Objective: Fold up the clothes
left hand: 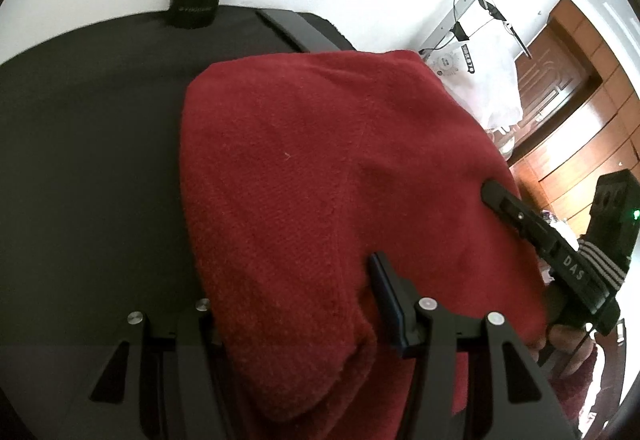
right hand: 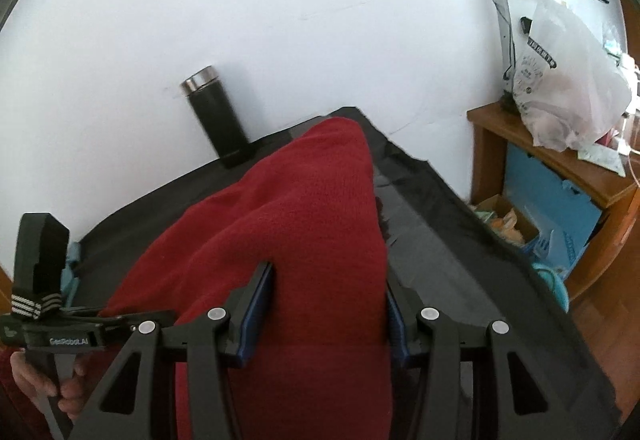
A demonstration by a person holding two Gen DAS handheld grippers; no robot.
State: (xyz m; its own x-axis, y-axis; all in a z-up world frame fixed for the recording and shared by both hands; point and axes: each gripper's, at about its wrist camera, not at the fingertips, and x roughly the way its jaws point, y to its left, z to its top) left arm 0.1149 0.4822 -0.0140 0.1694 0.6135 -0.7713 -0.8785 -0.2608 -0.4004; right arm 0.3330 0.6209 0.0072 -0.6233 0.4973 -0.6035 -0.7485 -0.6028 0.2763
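A dark red knitted garment (left hand: 304, 176) lies folded on the black table (left hand: 88, 160). My left gripper (left hand: 296, 304) has its jaws set wide apart around the garment's near edge, the cloth bulging between them. My right gripper (right hand: 324, 304) likewise straddles the garment (right hand: 304, 208) with its blue-padded jaws apart, cloth filling the gap. In the left wrist view the right gripper (left hand: 496, 192) rests on the garment's right side. In the right wrist view the left gripper (right hand: 160, 316) shows at the lower left, held by a hand.
A black flask (right hand: 216, 120) with a steel top stands at the table's far edge by the white wall. A wooden shelf (right hand: 532, 148) with a white plastic bag (right hand: 568, 80) and a blue box stands to the right. The table edge (right hand: 460, 208) runs diagonally on the right.
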